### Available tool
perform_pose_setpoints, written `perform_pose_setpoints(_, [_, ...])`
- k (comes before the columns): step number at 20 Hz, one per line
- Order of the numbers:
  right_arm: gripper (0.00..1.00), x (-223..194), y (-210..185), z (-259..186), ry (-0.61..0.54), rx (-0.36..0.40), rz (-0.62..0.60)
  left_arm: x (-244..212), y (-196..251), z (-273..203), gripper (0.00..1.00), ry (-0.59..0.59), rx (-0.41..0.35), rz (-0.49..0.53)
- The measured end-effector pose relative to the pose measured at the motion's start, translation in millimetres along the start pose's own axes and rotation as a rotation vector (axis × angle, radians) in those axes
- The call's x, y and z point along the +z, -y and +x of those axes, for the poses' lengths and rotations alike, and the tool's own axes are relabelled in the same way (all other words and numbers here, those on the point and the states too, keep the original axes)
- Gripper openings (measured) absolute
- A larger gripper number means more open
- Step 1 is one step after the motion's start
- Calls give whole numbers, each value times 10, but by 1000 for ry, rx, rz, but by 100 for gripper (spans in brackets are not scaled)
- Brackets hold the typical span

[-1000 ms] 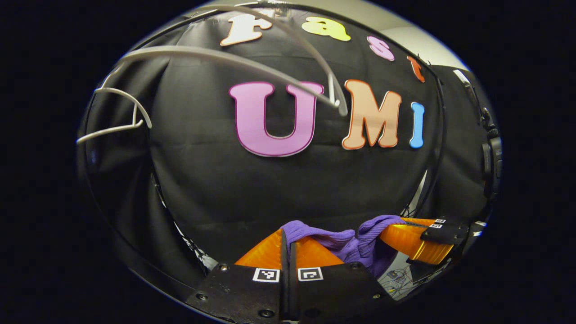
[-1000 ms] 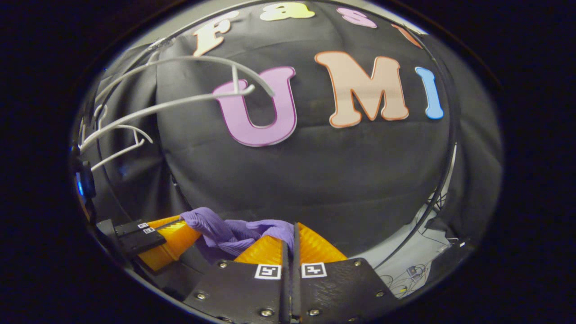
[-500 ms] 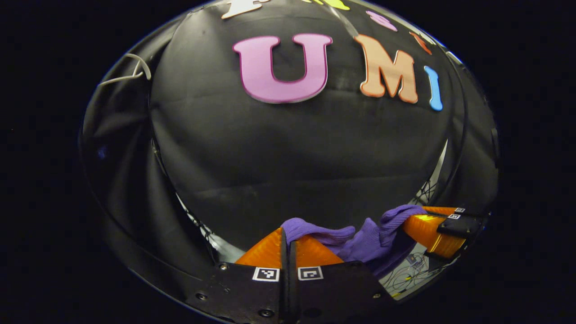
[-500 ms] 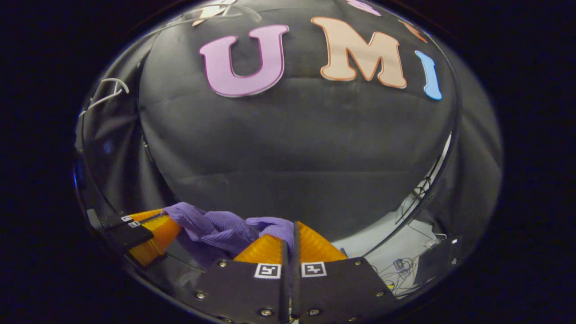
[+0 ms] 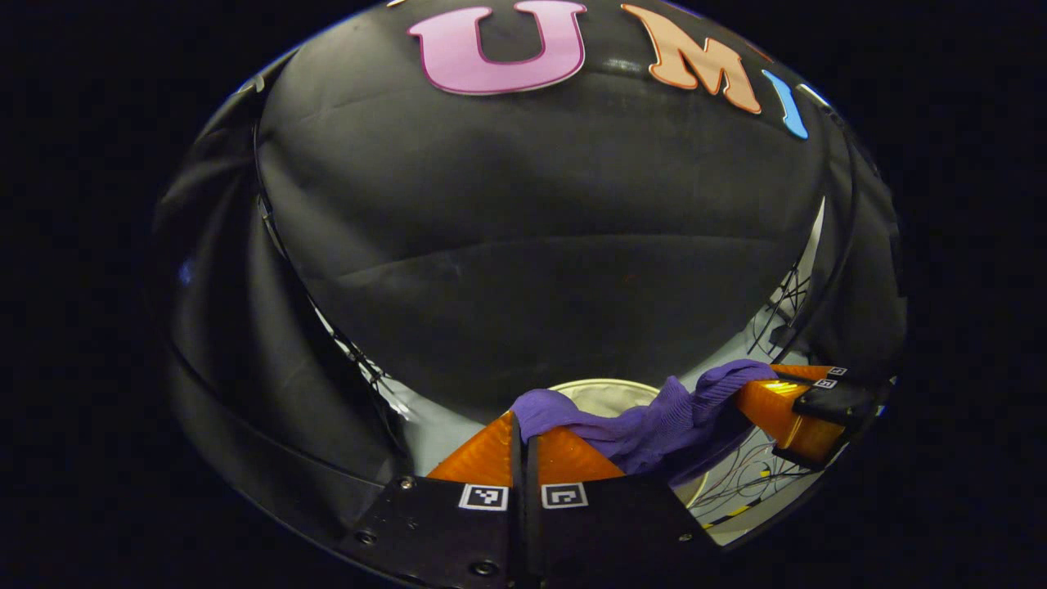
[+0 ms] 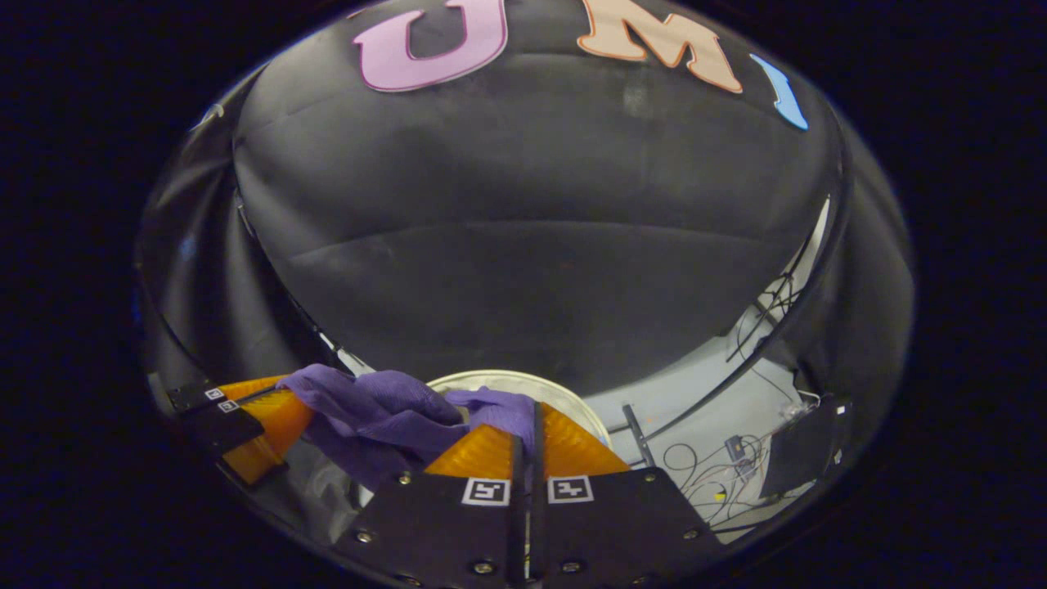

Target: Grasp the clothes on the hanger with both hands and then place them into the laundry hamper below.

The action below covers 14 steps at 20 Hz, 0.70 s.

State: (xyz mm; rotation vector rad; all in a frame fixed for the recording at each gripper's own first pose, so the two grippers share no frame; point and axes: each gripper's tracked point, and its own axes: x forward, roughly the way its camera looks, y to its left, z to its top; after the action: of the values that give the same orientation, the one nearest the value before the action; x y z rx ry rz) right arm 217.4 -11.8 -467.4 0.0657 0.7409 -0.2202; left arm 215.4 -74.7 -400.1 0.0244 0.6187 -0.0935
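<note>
1. Clothes [image 5: 646, 425]: purple, slung between both grippers, above hamper [image 5: 609, 391] rim.
2. Left gripper [image 5: 523, 429]: fingers pinched closed on cloth.
3. Right gripper [image 6: 533, 425]: fingers likewise clamped on cloth.
4. Step: lowering. Next: sink into hamper, then release.

Inventory, counted by kind:

- Garment: 1 purple ribbed garment [image 5: 646, 425], slung between the tools.
- Tools: 2. Left tool [image 5: 523, 425] and right tool [image 6: 533, 419], each with 2 fingers pressed together on the cloth.
- Square markers: 2 on each tool's near body.
- Laundry hamper: 1, seen as 1 pale round rim [image 6: 523, 378] below the garment.
- Cables: 1 loose tangle of cables [image 6: 720, 466] on the floor [image 6: 679, 409]; exact number cannot be told.
</note>
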Motion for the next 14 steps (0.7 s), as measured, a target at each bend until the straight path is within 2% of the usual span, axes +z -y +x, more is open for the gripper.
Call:
perform_pose_setpoints(2, [6,-134,62,105,-39,-30,20,-210,57,87,5,-81,-45,-20])
perform_pose_setpoints(3, [30,-149,107,95,-43,-42,28,-305,98,129,11,-125,-66,-49])
perform_pose_setpoints(6, [100,-170,198,40,-49,-75,26,-313,15,158,76,-136,-52,-33])
perform_pose_setpoints(7, [100,-164,214,-19,-53,-81,24,-319,-12,136,98,-137,-50,-25])
perform_pose_setpoints(9, [100,-137,231,-132,-55,-82,15,-303,11,104,95,-139,-60,-12])
perform_pose_setpoints(12, [100,-82,219,-358,-55,-85,4,-185,-78,-75,98,-140,-56,2])
perform_pose_setpoints(13, [97,-40,218,-456,-49,-89,1,-156,-110,-143,98,-141,-52,2])
perform_pose_setpoints(14, [100,8,215,-538,-44,-86,-2,-137,-173,-206,98,-137,-46,4])
